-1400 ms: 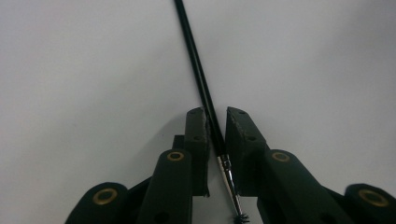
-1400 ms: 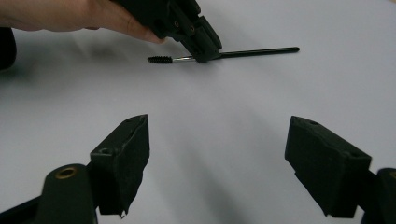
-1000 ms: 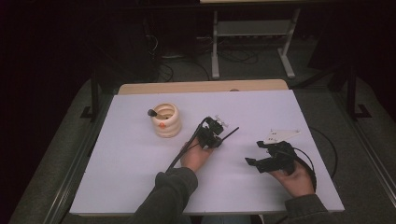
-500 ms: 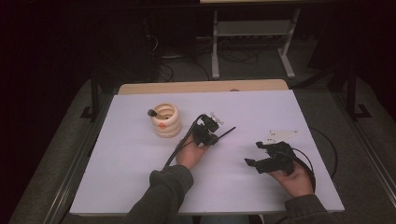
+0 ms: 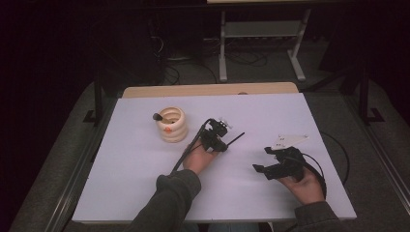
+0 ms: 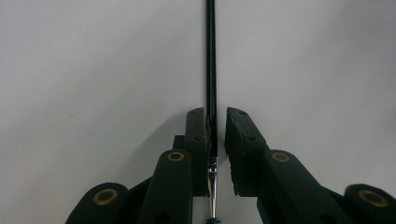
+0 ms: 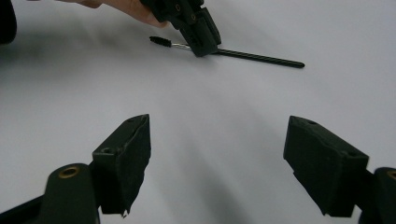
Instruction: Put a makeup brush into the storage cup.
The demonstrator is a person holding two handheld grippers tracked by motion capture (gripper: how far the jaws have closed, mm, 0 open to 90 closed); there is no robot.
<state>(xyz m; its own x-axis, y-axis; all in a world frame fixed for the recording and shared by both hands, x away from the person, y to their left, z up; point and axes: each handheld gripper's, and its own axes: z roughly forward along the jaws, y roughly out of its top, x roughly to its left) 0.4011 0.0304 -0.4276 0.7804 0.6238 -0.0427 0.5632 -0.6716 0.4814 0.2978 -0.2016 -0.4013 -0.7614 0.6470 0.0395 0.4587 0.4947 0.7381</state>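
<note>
A thin black wand with a small bristle brush at one end lies low over the white table. My left gripper is shut on it near the brush end. In the left gripper view the wand runs straight away between the jaws, against the left pad, with a sliver of gap at the other. The right gripper view shows the left gripper on the wand, with the brush sticking out behind. My right gripper stands wide open and holds nothing, to the right of the wand.
A cream ringed holder stands at the table's back left, with a black-tipped item poking out and an orange spot on its side. A wooden strip edges the far side. Cables trail from both grippers.
The left hand and the wand shifted slightly left and back again, staying in about the same place. The right gripper has stayed still and open.
</note>
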